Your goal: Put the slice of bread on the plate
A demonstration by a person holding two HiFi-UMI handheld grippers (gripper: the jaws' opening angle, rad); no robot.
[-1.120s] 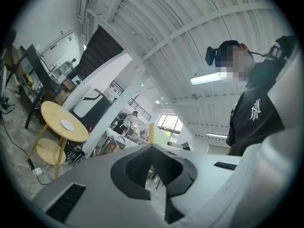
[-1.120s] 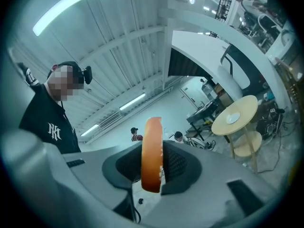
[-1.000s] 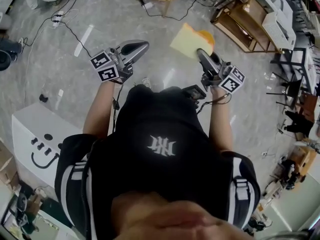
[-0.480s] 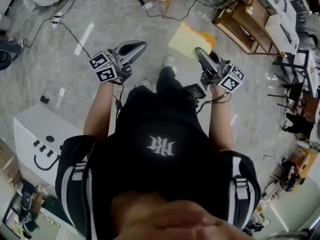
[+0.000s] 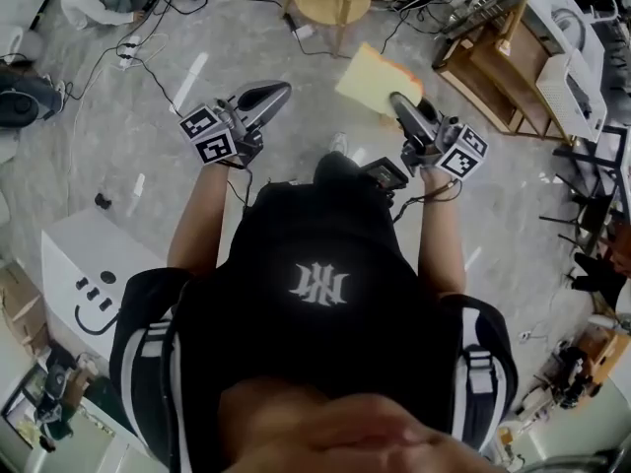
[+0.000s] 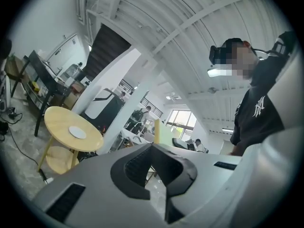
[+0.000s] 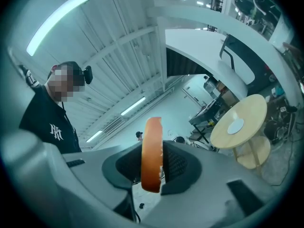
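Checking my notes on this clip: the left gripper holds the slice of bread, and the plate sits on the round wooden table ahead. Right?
Wrong gripper. The right gripper holds the slice of bread, pinched between its jaws, as the right gripper view shows; the left gripper holds nothing. The plate does sit on the round wooden table ahead.

Bright, even indoor light around me. Ceiling tube [image 7: 57, 18] glares in my right gripper view; window [image 6: 183, 120] blows out in left one. Fisheye bends edges, corners go black. Floor [image 5: 148, 166] carries pale glare streaks; shadows faint.
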